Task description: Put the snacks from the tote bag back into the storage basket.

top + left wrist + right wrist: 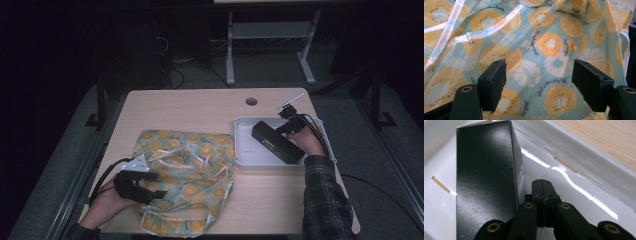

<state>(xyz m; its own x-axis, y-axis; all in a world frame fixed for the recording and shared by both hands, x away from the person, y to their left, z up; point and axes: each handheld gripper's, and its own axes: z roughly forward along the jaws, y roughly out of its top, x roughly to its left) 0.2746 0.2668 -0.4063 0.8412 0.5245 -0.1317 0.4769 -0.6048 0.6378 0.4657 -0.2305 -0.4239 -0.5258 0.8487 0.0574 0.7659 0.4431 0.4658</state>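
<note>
A pale wooden table [200,107] with a round grommet hole [251,101] stands on grey floor [75,130].

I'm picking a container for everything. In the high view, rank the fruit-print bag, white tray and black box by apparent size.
1. fruit-print bag
2. white tray
3. black box, lying inside the tray

The black box [486,185] runs off the bottom edge of the right gripper view, its near end unseen.
</note>
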